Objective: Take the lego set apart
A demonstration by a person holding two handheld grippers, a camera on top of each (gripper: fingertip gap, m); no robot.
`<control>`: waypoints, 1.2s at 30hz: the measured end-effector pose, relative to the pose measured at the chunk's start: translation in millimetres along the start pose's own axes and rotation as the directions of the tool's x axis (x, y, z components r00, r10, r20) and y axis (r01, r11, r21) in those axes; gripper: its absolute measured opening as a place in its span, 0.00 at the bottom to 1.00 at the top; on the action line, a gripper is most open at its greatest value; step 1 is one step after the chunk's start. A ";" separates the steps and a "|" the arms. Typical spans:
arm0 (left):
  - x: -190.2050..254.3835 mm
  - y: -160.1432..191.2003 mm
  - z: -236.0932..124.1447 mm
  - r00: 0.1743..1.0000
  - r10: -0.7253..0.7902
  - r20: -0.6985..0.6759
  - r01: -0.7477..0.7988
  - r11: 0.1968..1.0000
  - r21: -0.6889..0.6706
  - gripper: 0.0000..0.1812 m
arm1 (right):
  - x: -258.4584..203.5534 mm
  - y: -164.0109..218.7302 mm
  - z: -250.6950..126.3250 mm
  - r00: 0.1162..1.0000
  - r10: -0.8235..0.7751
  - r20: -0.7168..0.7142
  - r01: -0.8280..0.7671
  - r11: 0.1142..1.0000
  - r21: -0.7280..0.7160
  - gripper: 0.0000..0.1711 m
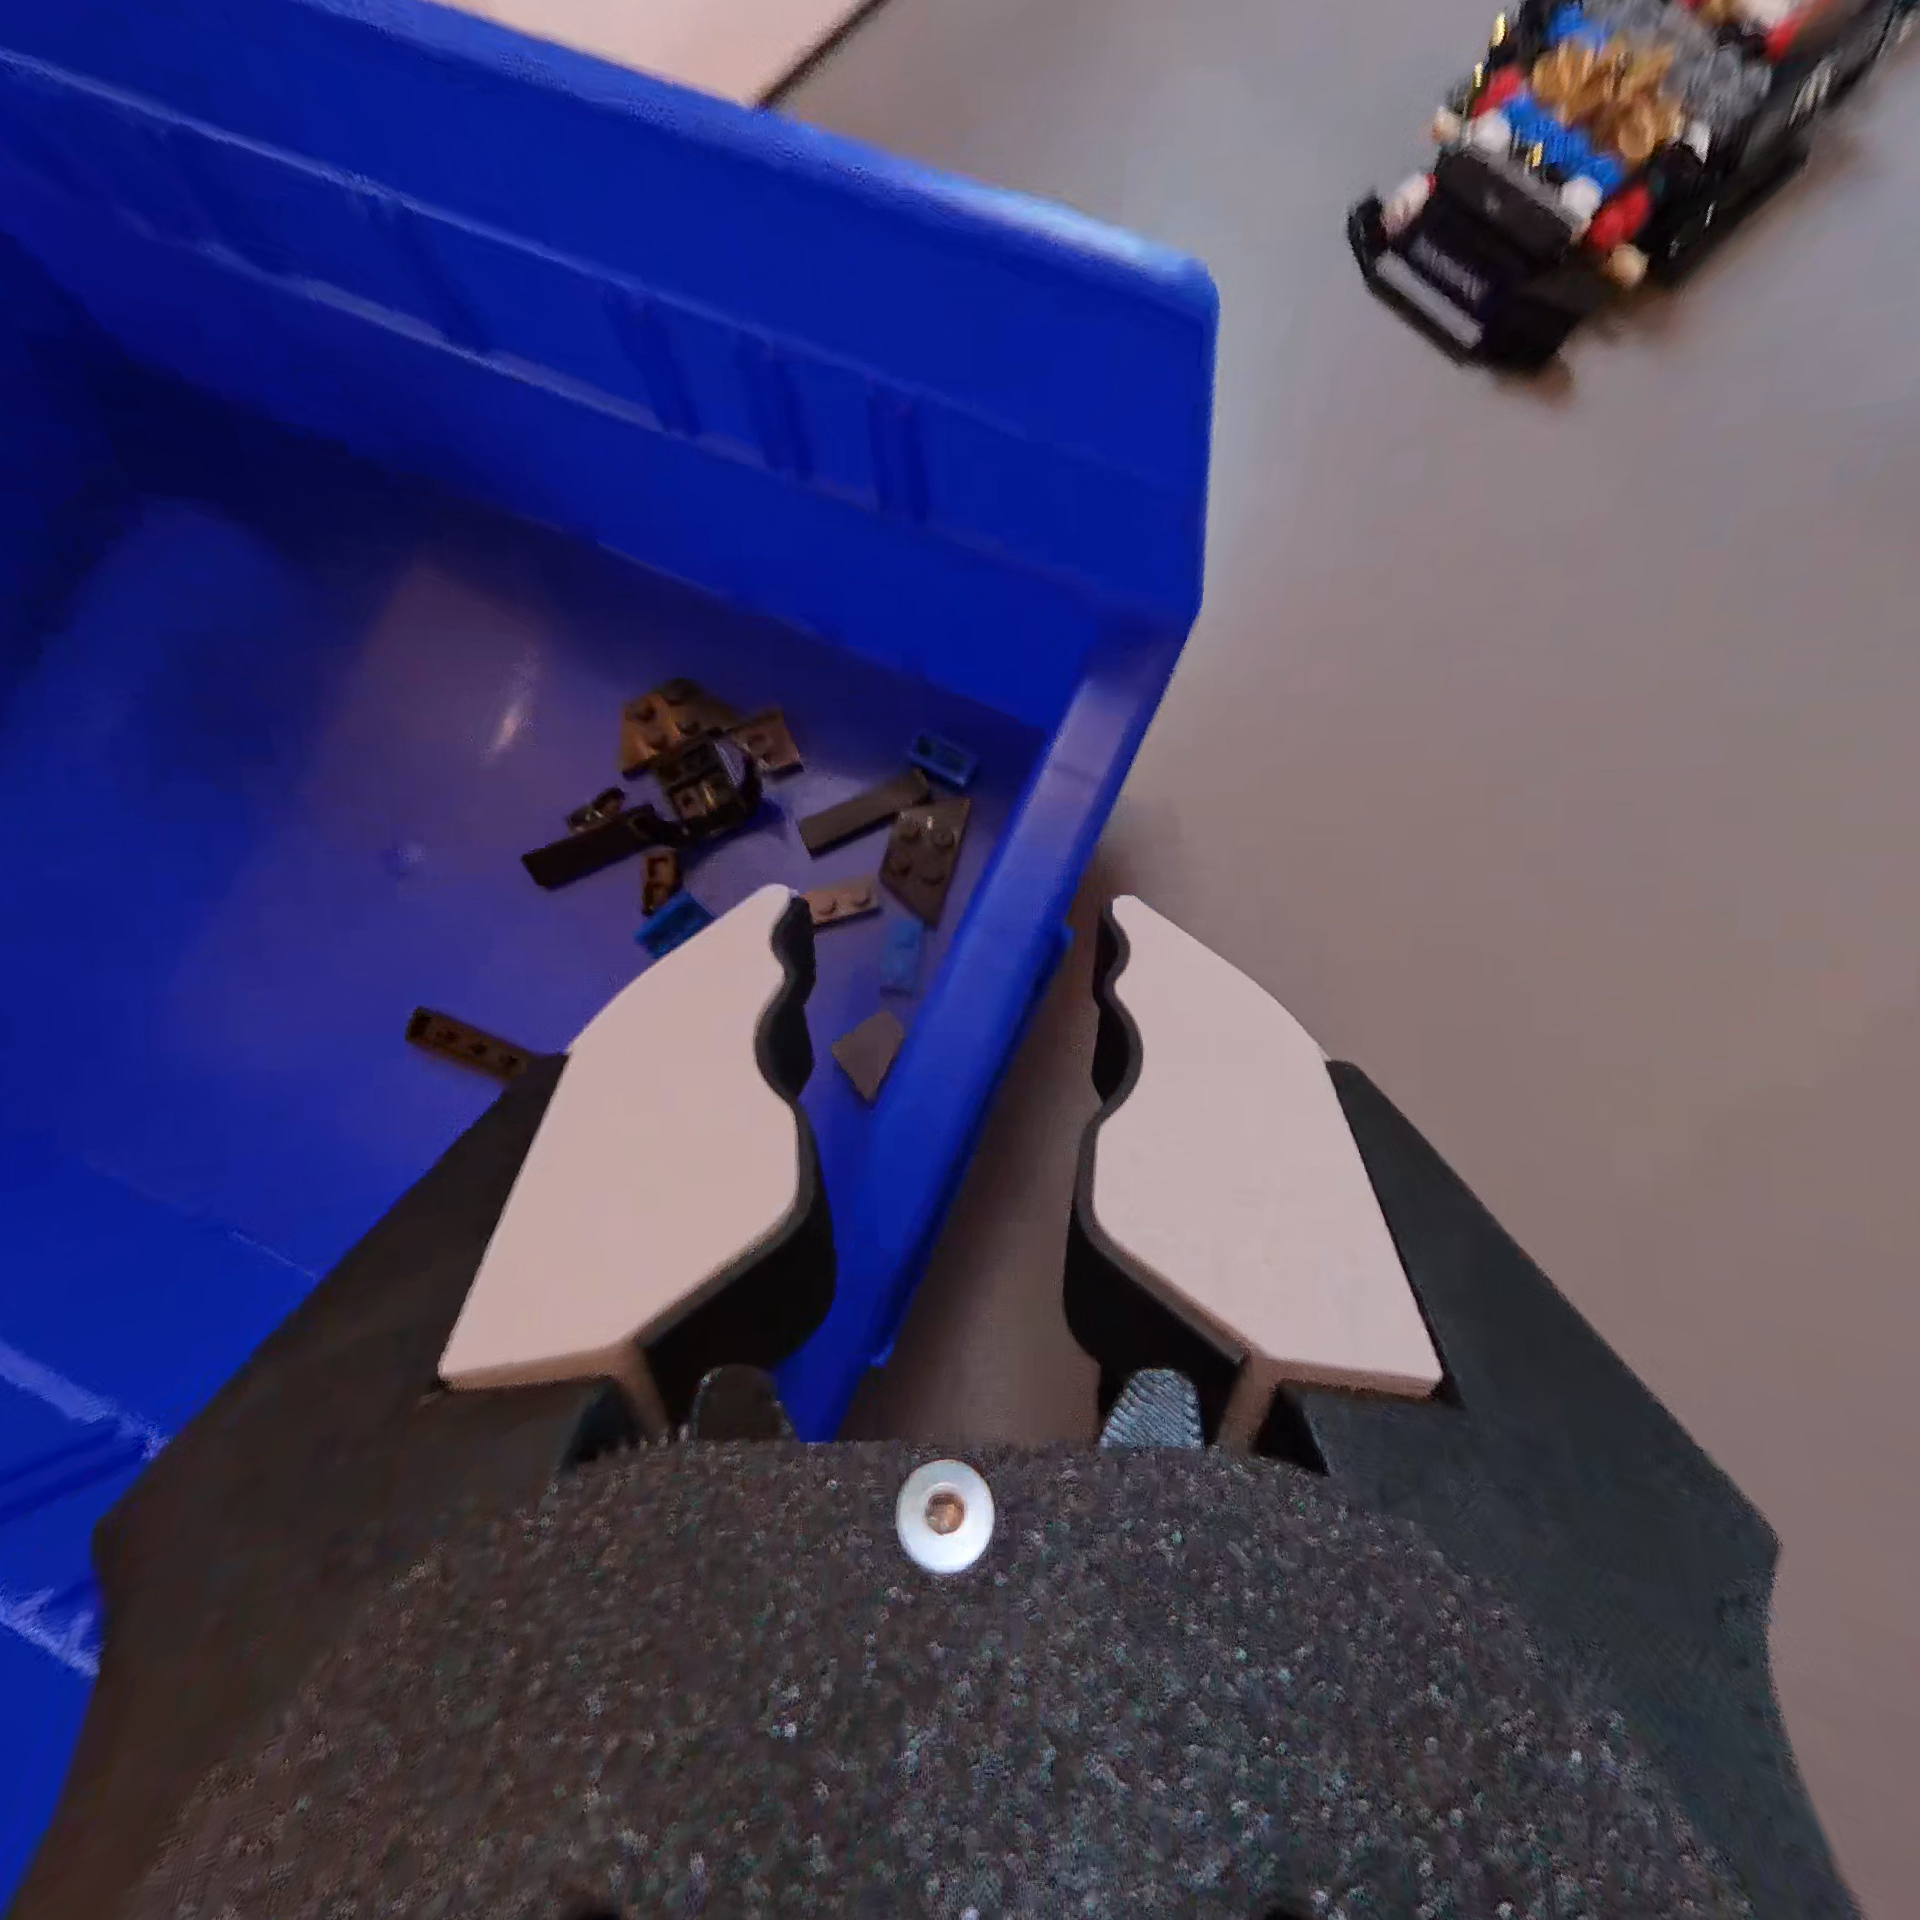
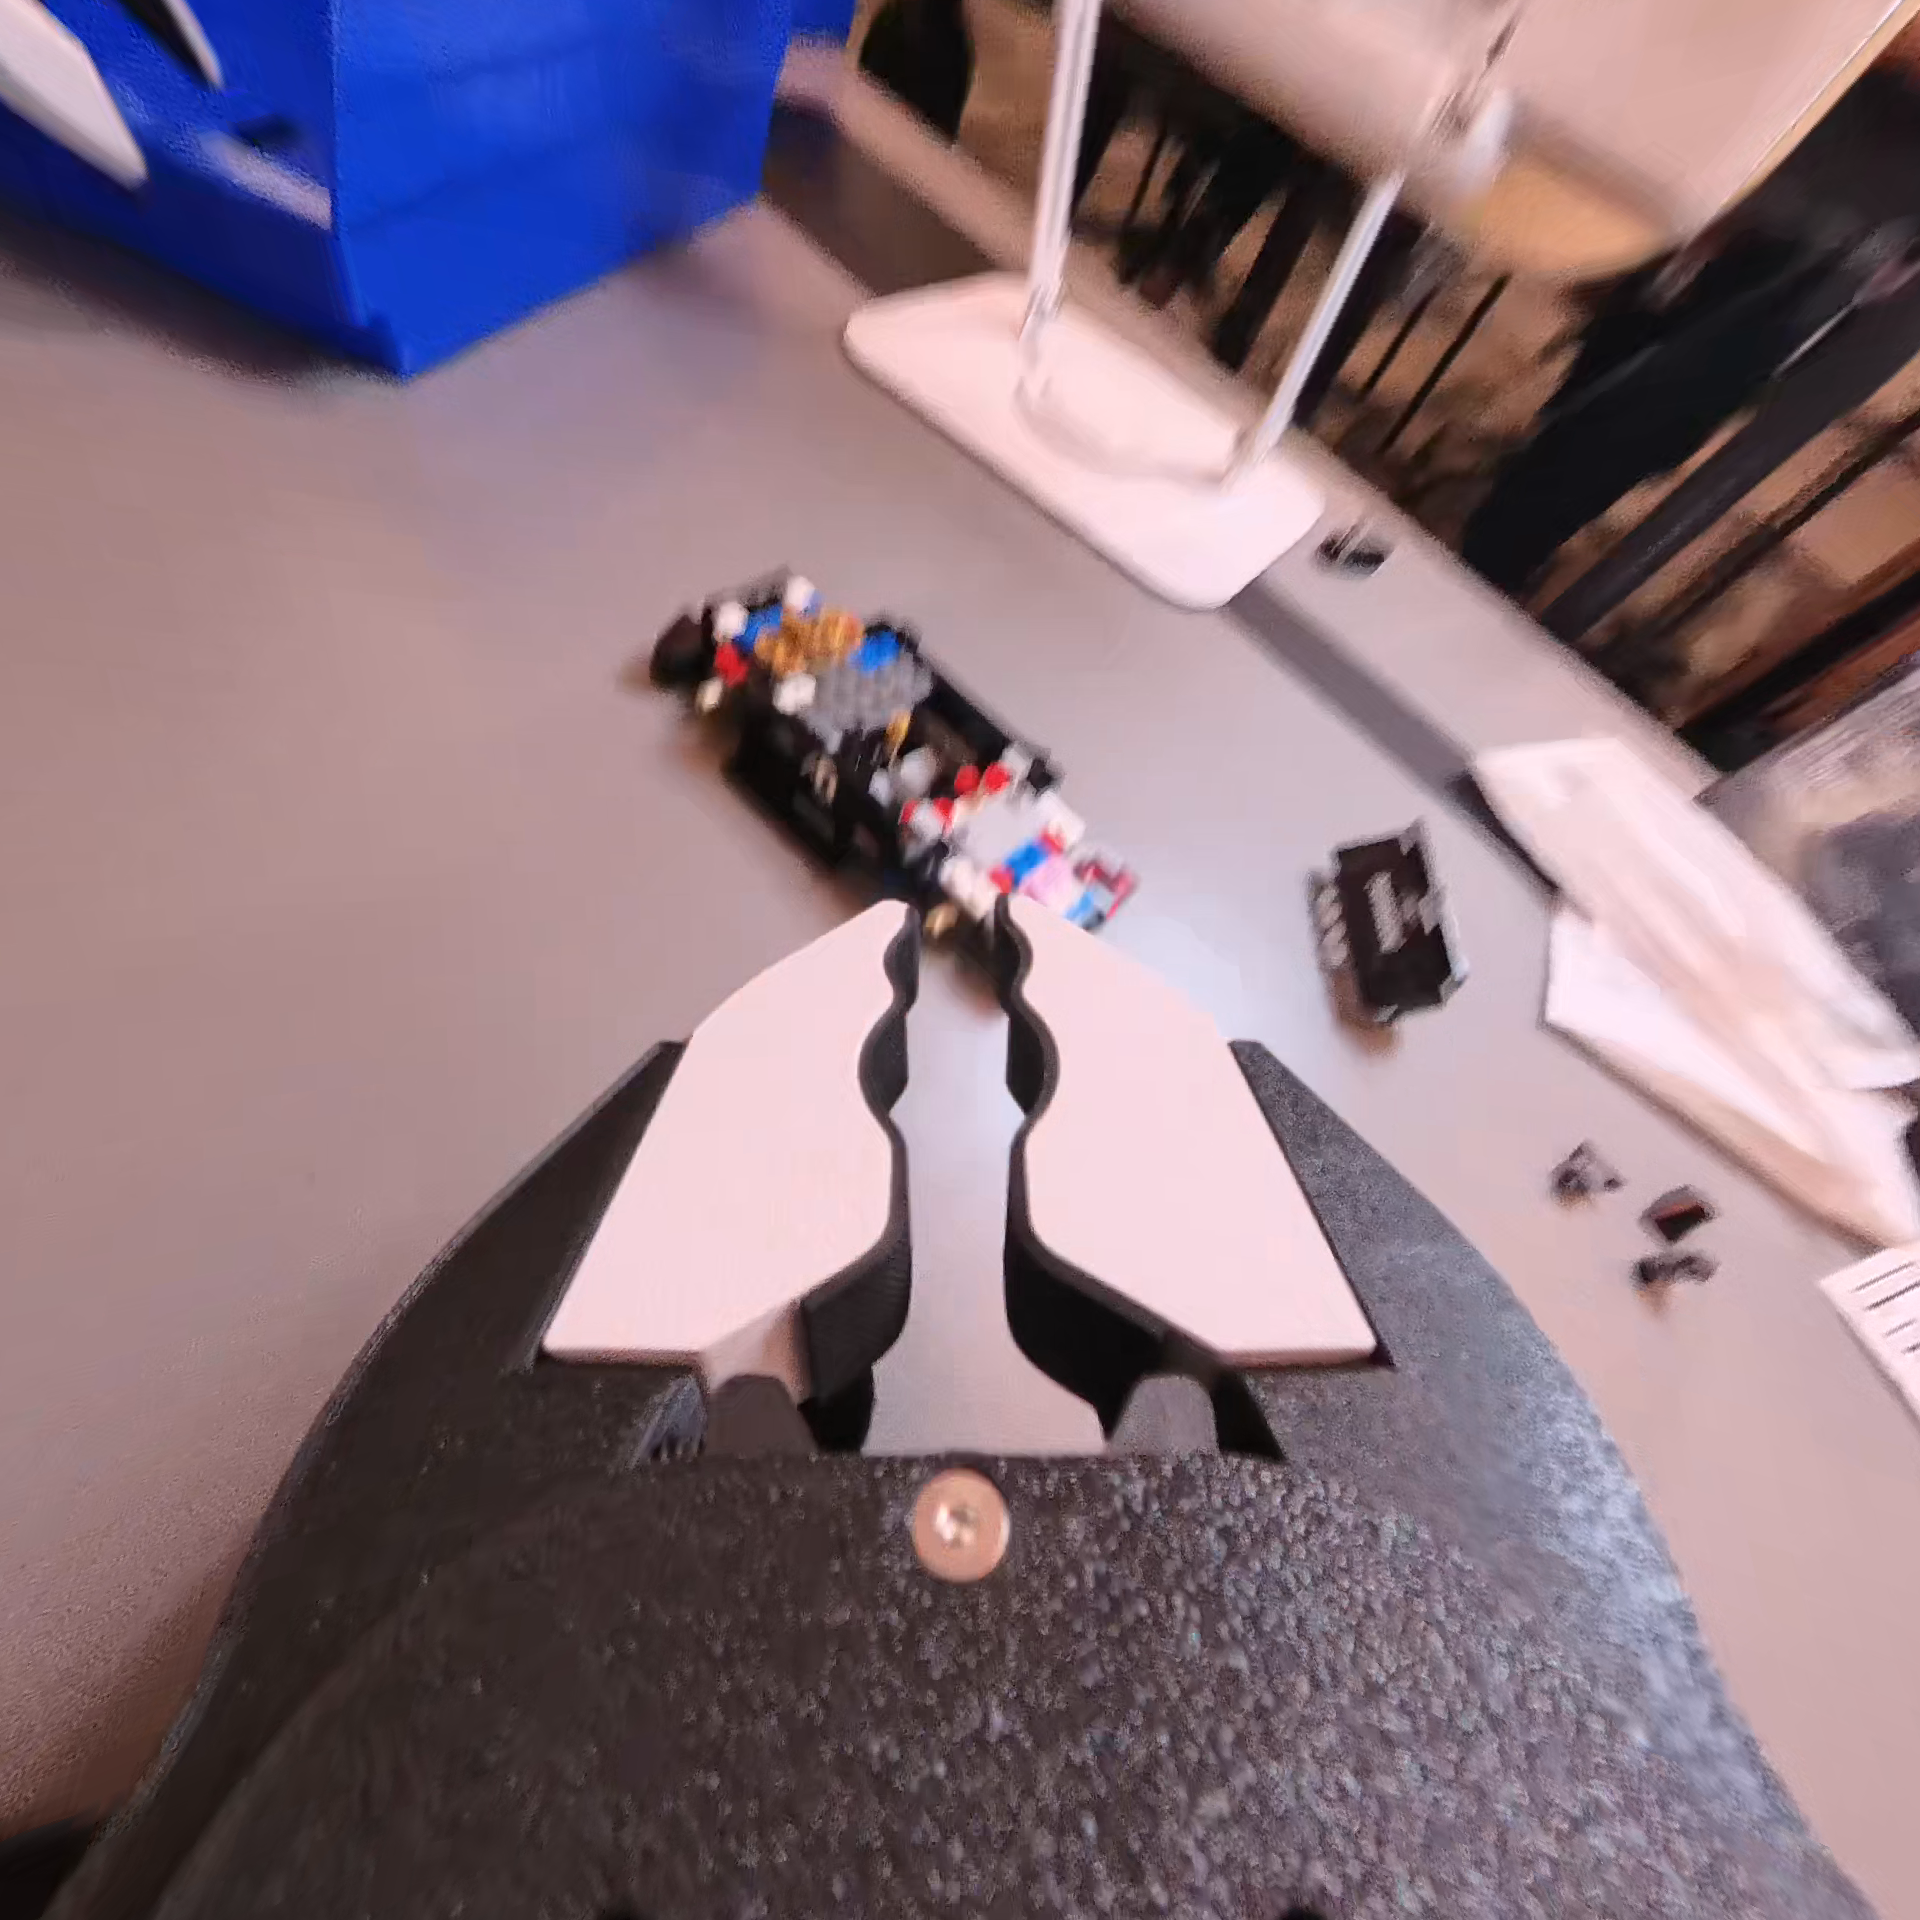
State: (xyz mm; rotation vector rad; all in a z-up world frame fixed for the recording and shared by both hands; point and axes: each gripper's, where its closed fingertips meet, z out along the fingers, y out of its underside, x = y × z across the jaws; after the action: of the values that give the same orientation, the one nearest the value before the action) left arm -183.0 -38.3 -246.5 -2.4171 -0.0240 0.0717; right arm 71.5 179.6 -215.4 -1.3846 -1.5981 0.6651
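On the left, the left gripper point(image 1: 951, 914) hangs over the near corner of the blue bin point(image 1: 1132, 436), one finger inside the wall and one outside, its jaws apart and holding nothing. Loose bricks point(image 1: 727, 810), mostly black with a few blue, lie on the bin floor just ahead of it. The lego car point(image 1: 1600, 177) stands well apart from this gripper, up and to its right on the grey tabletop point(image 1: 1558, 831).

Moving right, the right gripper point(image 2: 958, 920) points straight at the car point(image 2: 883, 748), with the car's near end just beyond its tips; its jaws stand slightly apart and empty. The car's long axis runs away from the gripper, slanting up to the left. The right gripper appears the nearer. A detached black chunk point(image 2: 1387, 920) lies to the right, then papers point(image 2: 1704, 935).
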 end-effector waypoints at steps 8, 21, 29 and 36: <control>11.0 4.1 5.6 0.972 0.220 0.078 -0.212 0.972 -0.100 0.16 | -16.8 57.6 16.0 0.990 0.088 0.113 -0.052 0.955 -0.292 0.14; 30.2 -42.5 -10.2 0.971 0.219 0.099 -0.235 0.954 0.188 0.15 | -22.9 57.5 30.3 0.984 0.118 0.137 -0.068 0.943 -0.325 0.07; 65.1 -54.5 -6.0 0.956 0.292 0.032 -0.288 0.913 0.290 0.12 | 33.4 68.8 7.9 0.975 0.190 -0.116 -0.215 0.936 -0.280 0.07; 99.3 -53.5 4.6 0.950 0.290 -0.116 -0.237 0.911 0.337 0.11 | 103.8 105.5 -29.8 0.905 0.236 -0.353 -0.339 0.903 -0.265 0.07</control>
State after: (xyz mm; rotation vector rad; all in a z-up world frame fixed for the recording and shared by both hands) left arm -84.0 8.5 -219.1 -2.0794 0.3659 -0.0009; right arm 150.9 299.2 -262.4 -1.8947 -1.2912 0.3333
